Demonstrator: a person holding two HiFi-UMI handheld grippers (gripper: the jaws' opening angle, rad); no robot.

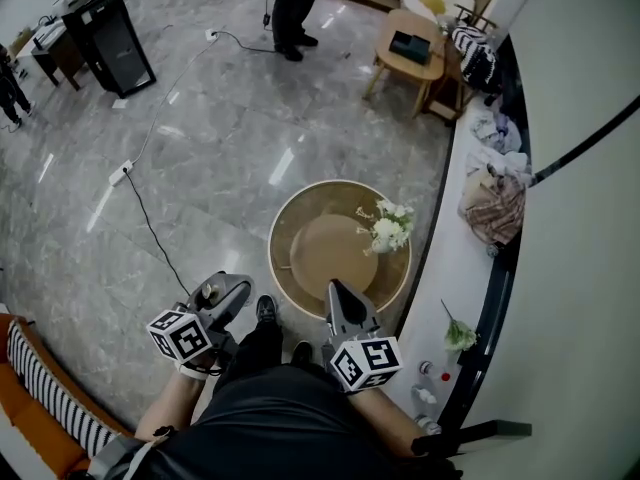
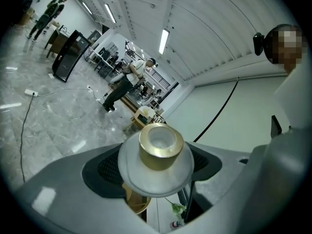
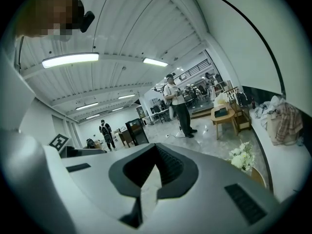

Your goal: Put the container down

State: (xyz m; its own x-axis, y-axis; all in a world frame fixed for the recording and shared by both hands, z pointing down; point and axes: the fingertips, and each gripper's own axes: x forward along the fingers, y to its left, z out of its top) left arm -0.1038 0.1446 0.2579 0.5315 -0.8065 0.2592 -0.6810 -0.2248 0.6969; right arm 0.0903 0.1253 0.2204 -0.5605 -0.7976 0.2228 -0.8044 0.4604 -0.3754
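The container (image 2: 155, 156) is a small pale grey vessel with a gold neck, open end toward the camera. It sits between the two jaws of my left gripper (image 2: 156, 172), which is shut on it. In the head view the container (image 1: 211, 292) shows at the tip of the left gripper (image 1: 222, 294), held over the floor left of the round wooden table (image 1: 300, 218). My right gripper (image 1: 336, 290) points at the table's near rim. In the right gripper view the right gripper (image 3: 148, 182) has its jaws together with nothing between them.
White flowers (image 1: 388, 228) stand on the round table's right side. A white curved ledge (image 1: 455, 268) with clothes (image 1: 494, 206) and small bottles (image 1: 428, 369) runs along the right. A person (image 1: 290, 8) stands far off; a cable (image 1: 150, 223) crosses the floor.
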